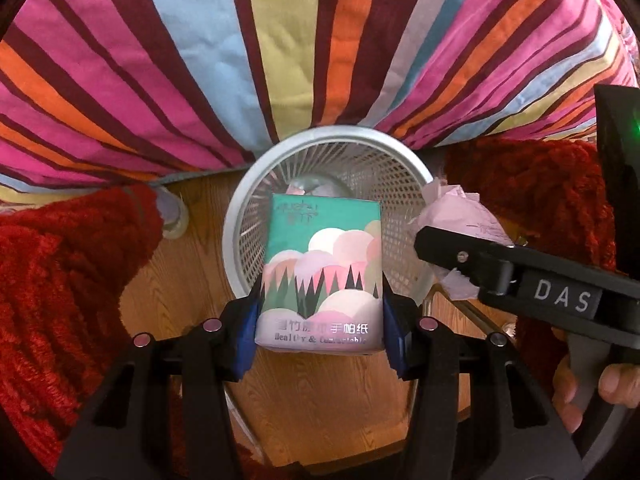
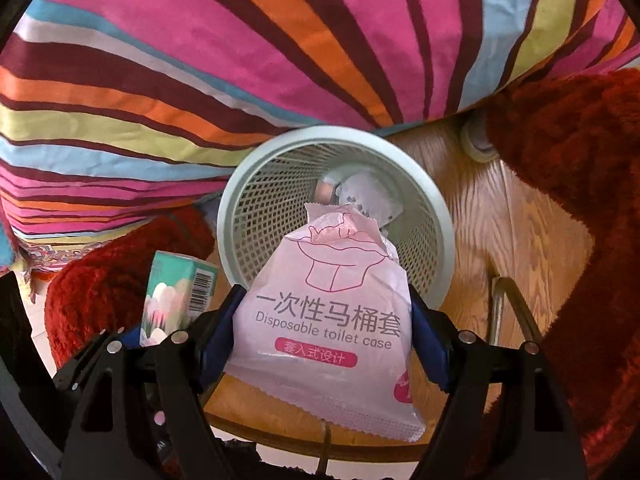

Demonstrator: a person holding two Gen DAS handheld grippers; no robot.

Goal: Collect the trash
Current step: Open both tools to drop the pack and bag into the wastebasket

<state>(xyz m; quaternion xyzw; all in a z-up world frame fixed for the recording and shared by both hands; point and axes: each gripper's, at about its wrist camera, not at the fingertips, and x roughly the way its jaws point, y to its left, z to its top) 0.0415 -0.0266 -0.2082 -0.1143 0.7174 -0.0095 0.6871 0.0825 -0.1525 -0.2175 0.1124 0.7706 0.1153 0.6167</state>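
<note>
Left wrist view: the left gripper (image 1: pixel 320 320) points down at a white mesh wastebasket (image 1: pixel 240 216) standing on a wooden floor (image 1: pixel 188 272). Its two blue-padded fingers (image 1: pixel 245 334) pinch the lower sides of a tissue pack (image 1: pixel 320 268), green on top with pink clouds and dark trees printed on it. The pack hangs over the basket's open mouth, upright between the fingers. Some pale rubbish lies at the bottom of the basket. To the right, the right gripper (image 1: pixel 436 252) reaches in from the side, holding a crumpled pink packet (image 1: pixel 460 216) just beside the basket's rim. A striped bedcover (image 1: pixel 280 40) in pink, orange, blue and maroon fills the top of the view. Red fuzzy fabric (image 1: pixel 60 280) lies left and right of the basket.

Right wrist view: the right gripper (image 2: pixel 322 340) clamps a pink packet (image 2: pixel 328 320) printed "Disposable toilet case" between its blue pads (image 2: pixel 218 344). The packet's top edge reaches over the wastebasket (image 2: pixel 436 216), which holds white and pale scraps at its bottom. At lower left, the tissue pack (image 2: pixel 176 300) shows its barcode side, near the basket's rim. The striped bedcover (image 2: pixel 240 40) spreads above. Red fuzzy fabric (image 2: pixel 568 160) sits to the right and at lower left.
</note>
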